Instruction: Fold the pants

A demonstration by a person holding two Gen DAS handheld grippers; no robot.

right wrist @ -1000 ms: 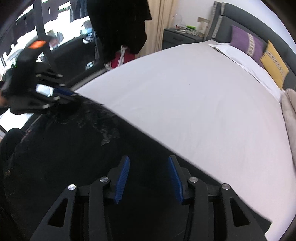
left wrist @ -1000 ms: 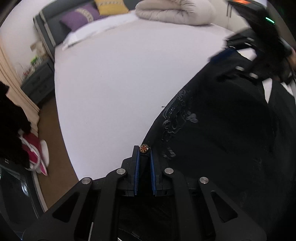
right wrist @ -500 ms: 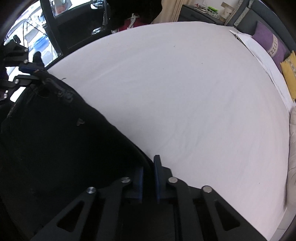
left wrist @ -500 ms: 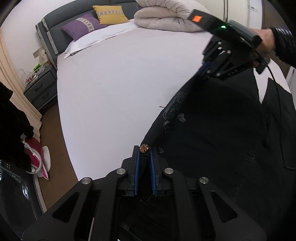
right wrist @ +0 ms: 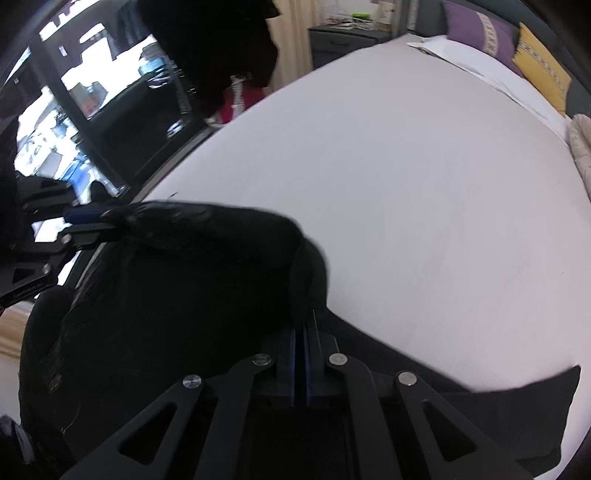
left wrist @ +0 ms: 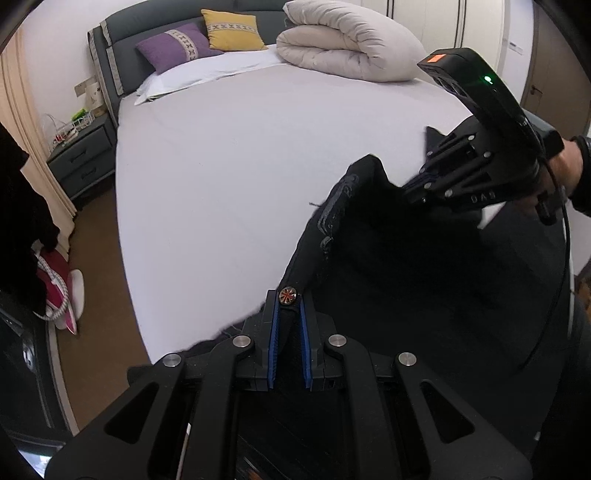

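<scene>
Black pants [left wrist: 388, 266] edge (both claws clamped) beside bare white bed [left wrist: 229, 155].

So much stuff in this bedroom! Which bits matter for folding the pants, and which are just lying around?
Part of the job:
black pants
left gripper
right gripper
bed sheet

Just lying about:
rolled duvet
purple pillow
yellow pillow
nightstand

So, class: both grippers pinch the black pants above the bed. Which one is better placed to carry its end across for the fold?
Probably the right gripper: it holds the pants raised over open bed; the left gripper sits low near the bed's edge.
</scene>
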